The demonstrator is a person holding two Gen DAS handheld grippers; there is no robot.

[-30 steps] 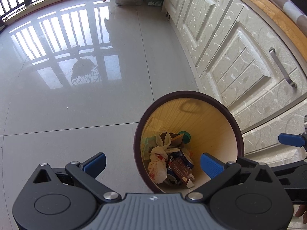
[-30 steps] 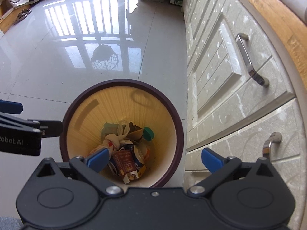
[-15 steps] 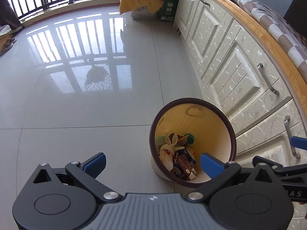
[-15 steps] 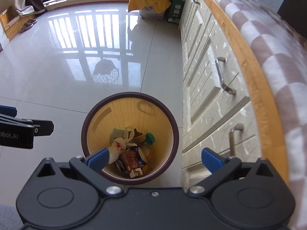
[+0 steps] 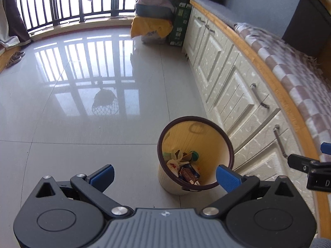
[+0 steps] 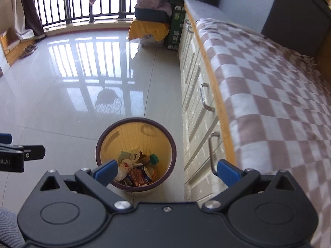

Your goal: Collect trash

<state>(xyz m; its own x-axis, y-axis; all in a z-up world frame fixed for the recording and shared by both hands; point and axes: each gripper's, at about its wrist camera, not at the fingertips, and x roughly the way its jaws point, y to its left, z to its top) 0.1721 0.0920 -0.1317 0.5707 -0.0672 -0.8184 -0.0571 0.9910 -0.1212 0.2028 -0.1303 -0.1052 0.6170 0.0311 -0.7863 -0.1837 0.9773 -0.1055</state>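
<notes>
**Both tongs hang open above a part-filled bin**

The left tongs and the right tongs are both spread wide and hold nothing, poised high over the tiled floor. In the left view the waste bin stands at about 1 o'clock just past the fingertips; in the right view it sits near 12 o'clock, upright on the floor and close beside the cabinet fronts, though whether it touches them cannot be told. The trash lies at its bottom: crumpled white plastic, a reddish-brown carton, a green cap. It looks light, soft and easily crushed, so a loose plastic fold or the carton's edge seems the best place to pinch. The bin itself appears stiff and light, and its dark rim offers a firm hold. The deep walls would likely crowd any reach inside, and the cabinet handles jut out at 2 o'clock. Farther off, a checked blanket covers the bench, a yellow-draped bundle sits by the balcony railing at 12 o'clock, and shoes lie at 10 o'clock.
</notes>
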